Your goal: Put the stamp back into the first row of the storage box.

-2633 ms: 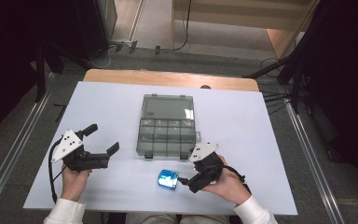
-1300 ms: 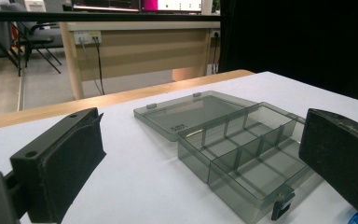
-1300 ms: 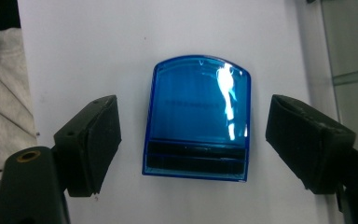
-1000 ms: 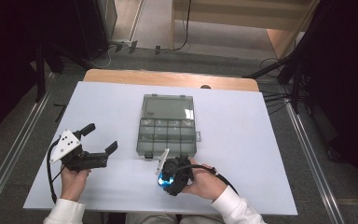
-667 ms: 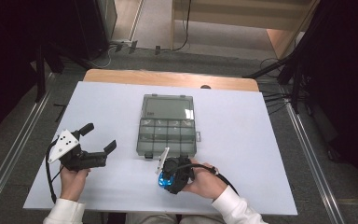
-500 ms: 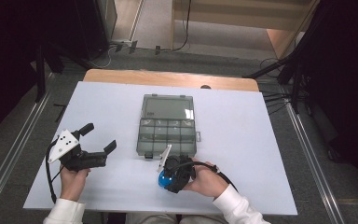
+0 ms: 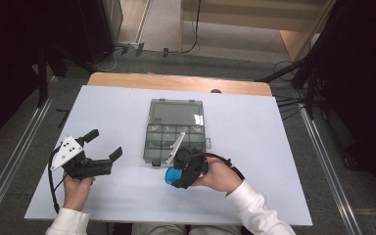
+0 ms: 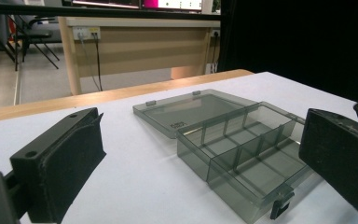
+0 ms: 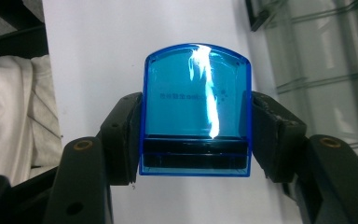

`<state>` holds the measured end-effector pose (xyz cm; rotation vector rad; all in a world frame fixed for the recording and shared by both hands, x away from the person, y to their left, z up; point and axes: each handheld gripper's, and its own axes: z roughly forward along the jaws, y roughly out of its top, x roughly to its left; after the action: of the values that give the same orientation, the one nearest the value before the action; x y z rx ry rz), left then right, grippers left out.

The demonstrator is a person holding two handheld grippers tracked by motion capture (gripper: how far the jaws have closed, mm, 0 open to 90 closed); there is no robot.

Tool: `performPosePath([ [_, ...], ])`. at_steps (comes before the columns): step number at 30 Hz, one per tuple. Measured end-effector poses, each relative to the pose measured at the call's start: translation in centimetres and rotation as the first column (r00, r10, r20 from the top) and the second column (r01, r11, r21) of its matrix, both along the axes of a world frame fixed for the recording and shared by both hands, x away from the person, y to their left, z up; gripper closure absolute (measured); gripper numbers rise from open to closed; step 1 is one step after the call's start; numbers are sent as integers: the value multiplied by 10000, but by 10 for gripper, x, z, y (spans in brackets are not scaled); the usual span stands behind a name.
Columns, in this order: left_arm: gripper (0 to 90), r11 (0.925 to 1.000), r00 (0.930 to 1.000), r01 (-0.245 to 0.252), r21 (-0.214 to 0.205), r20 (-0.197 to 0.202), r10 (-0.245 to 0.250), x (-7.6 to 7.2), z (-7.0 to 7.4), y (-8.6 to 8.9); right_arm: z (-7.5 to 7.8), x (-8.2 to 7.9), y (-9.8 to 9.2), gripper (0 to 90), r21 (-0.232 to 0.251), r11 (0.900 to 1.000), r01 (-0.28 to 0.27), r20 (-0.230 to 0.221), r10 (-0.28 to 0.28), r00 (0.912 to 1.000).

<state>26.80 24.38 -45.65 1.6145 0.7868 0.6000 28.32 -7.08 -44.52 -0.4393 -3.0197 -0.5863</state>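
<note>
The right gripper is clamped on the blue box; carry it level to the open case ahead. The left gripper waits with jaws apart.

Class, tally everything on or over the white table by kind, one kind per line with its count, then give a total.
Grippers: 2, the left gripper with fingers apart, the right gripper shut on the blue box
Blue box: 1
Grey organiser, lid open: 1
Total: 4
</note>
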Motion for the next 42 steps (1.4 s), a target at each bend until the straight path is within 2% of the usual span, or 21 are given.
performPosePath([
  [6, 0, 9995, 9999, 42, -311, -133, -46, 1, -1, 1, 15, 9, 3, 425, -134, 9999, -39, 194, 42, 9998],
  [8, 0, 9992, 9997, 88, -389, -242, -98, 2, -2, 1, 22, 14, 6, 425, -347, 9994, -93, 295, 103, 9995],
  [11, 0, 9990, 9996, 95, -444, -268, -107, 2, -3, 1, 27, 17, 7, 426, -303, 9995, -109, 307, 118, 9995],
  [17, 0, 9989, 9996, 47, -464, -266, -60, 2, -3, 2, 50, 32, 7, 425, -248, 9997, -89, 493, 101, 9987],
  [21, 0, 9987, 9996, 66, -507, -279, -80, 2, -3, 3, 57, 40, 7, 426, -260, 9997, -41, 503, 54, 9987],
  [25, 0, 9993, 9993, 130, -337, -336, -142, 2, -5, 2, 63, 57, 8, 425, -285, 9996, -27, 439, 39, 9990],
  [26, 0, 9994, 9992, 150, -314, -354, -161, 3, -5, 2, 63, 57, 8, 425, -285, 9996, -27, 439, 39, 9990],
  [29, 0, 9992, 9991, 181, -358, -386, -195, 4, -6, 2, 61, 74, 9, 425, -460, 9988, 150, 350, -134, 9993],
  [31, 0, 9990, 9987, 244, -387, -430, -261, 4, -6, 1, 60, 79, 9, 425, -475, 9987, 197, 285, -183, 9994],
  [35, 0, 9986, 9985, 308, -439, -436, -327, 4, -6, -1, 55, 95, 7, 425, -395, 9986, 347, -32, -349, 9994],
  [36, 0, 9985, 9983, 334, -431, -463, -354, 4, -6, -1, 52, 104, 6, 425, -369, 9983, 455, -94, -459, 9989],
  [37, 0, 9985, 9983, 334, -431, -463, -354, 4, -6, -1, 52, 104, 6, 425, -369, 9983, 455, -94, -459, 9989],
  [38, 0, 9985, 9982, 339, -430, -472, -360, 4, -6, 0, 51, 111, 4, 425, -331, 9976, 600, -263, -609, 9978],
  [41, 0, 9981, 9982, 358, -493, -471, -382, 4, -6, 0, 50, 116, 2, 425, -201, 9973, 702, -387, -710, 9967],
  [42, 0, 9980, 9981, 368, -521, -470, -392, 4, -6, 0, 48, 123, -1, 425, -206, 9972, 722, -462, -731, 9963],
])
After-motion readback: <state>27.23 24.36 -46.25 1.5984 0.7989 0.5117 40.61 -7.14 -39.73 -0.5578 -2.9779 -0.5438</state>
